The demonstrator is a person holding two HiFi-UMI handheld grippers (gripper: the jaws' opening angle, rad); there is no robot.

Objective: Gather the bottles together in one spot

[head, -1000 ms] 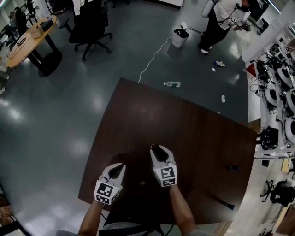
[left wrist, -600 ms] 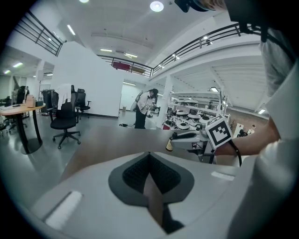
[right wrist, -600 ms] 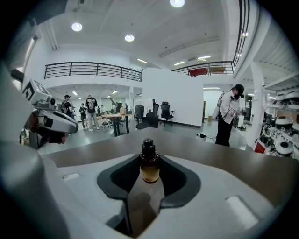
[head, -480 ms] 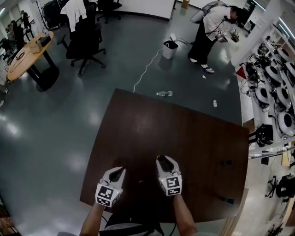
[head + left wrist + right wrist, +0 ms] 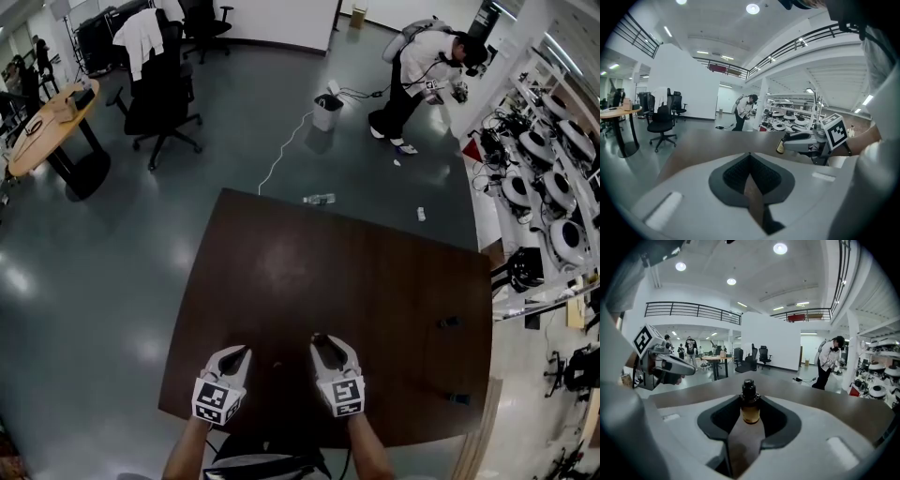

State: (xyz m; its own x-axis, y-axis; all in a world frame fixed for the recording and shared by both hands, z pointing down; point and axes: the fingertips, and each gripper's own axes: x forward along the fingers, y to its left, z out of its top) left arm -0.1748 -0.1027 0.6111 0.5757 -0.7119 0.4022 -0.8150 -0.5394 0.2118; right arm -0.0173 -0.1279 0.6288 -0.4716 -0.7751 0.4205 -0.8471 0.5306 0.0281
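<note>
Here, amber bottle (image 5: 750,411) (upright) clamped between right tool (image 5: 324,343) tips, left tool (image 5: 750,161) seemingly together.

We list: a glossy grey floor (image 5: 94,244); a dark brown table (image 5: 375,281) nearest us; a round wooden table (image 5: 45,117) at far left; black office chairs (image 5: 159,98) near it, one draped in white cloth; a white bin (image 5: 326,111) with a white cable (image 5: 281,155) on the floor near it; racks of white round devices (image 5: 553,187) along the right; white walls (image 5: 771,341), a railed mezzanine (image 5: 689,310), round ceiling lights (image 5: 780,248).
</note>
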